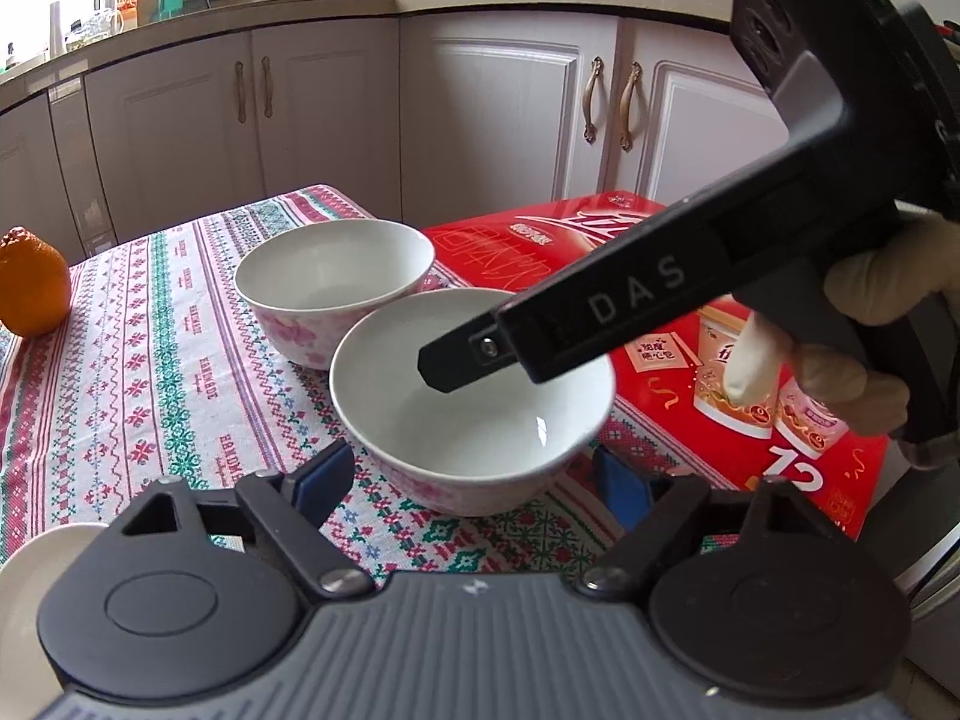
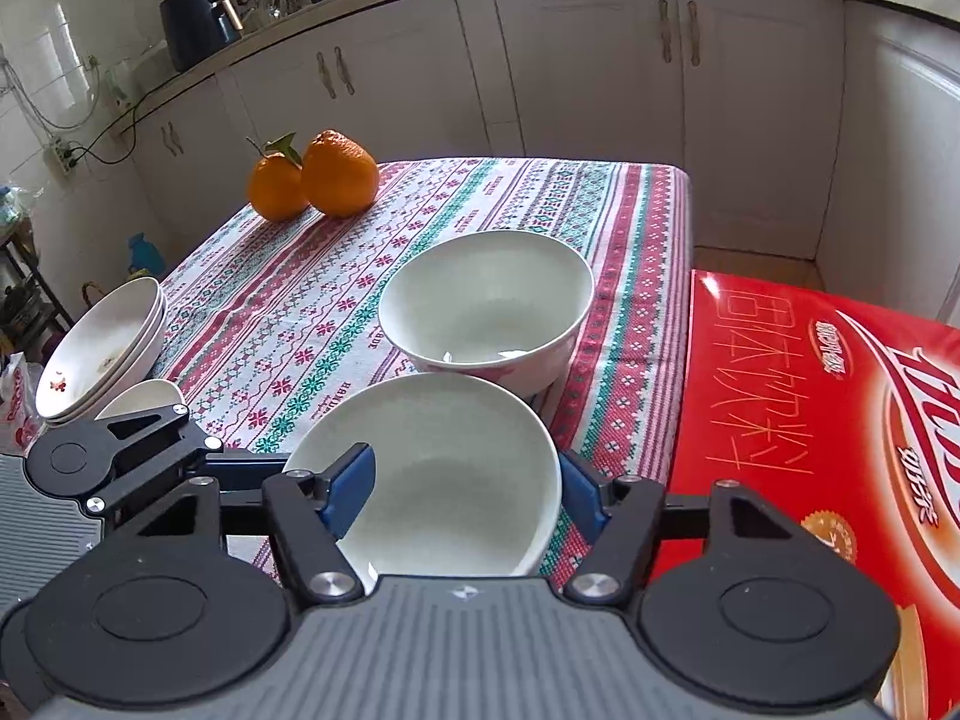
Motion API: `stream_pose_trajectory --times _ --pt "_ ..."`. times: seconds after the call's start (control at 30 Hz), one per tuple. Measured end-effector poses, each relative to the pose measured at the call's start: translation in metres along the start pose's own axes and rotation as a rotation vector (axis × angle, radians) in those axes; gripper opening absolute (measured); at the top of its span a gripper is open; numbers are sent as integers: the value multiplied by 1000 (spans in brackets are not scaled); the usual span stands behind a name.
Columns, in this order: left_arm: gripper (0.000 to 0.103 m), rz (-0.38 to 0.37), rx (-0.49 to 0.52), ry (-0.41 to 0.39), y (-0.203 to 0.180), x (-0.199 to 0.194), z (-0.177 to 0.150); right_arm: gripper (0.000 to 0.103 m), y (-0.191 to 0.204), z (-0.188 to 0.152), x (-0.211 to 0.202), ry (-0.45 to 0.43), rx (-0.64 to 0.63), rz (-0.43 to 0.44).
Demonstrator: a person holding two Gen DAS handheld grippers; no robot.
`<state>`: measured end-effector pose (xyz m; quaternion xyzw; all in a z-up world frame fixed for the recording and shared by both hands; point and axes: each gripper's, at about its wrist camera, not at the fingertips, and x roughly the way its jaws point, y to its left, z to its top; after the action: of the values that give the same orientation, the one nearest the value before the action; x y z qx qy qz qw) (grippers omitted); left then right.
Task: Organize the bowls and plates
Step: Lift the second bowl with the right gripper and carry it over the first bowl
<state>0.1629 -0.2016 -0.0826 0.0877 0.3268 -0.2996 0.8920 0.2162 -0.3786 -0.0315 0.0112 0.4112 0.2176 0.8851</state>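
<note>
Bowls, two, white inside with pink floral print outside, are set touching one another on a bench (image 2: 492,192) covered by a patterned red, green and white tablecloth (image 1: 150,360).

Left hand-held gripper (image 1: 474,480): seen at the lower edge of the left wrist view, jaws spread wide, blue pads (image 1: 324,474) placed either side of the near bowl (image 1: 474,420) without contact being visible. Nothing is held.

Right hand-held gripper (image 2: 465,489): jaws spread wide, one blue pad (image 2: 351,489) lying over the interior of the near bowl and the other just outside its right rim, so that the bowl wall is straddled. No closure on the wall is seen. From the left wrist view the same tool is shown reaching down from the right, its fingertip inside the near bowl, gripped by a gloved hand (image 1: 864,324).

Far bowl (image 2: 486,312): upright, directly behind the near bowl.

Plates, stacked (image 2: 102,348): white, at the left edge of the bench, tilted in the right wrist view; a further white dish (image 2: 141,399) is noted just beside them.

Carton, red, printed (image 2: 810,420): positioned just beside the right edge of the bench, near the bowls.

Oranges, two (image 2: 318,177): placed together at the far left part of the tablecloth, well apart from the bowls.

Cabinets, white (image 2: 588,60): beyond the bench, under a cluttered kitchen worktop (image 1: 240,6).
</note>
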Motion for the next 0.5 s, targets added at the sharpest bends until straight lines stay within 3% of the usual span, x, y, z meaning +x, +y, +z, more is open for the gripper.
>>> stream_pose_trajectory --times 0.27,0.5 --pt "80 -3 -8 -7 0 3 0 62 -8 5 5 28 29 16" --pt "80 -3 -12 -11 1 4 0 62 -4 5 7 39 10 2"
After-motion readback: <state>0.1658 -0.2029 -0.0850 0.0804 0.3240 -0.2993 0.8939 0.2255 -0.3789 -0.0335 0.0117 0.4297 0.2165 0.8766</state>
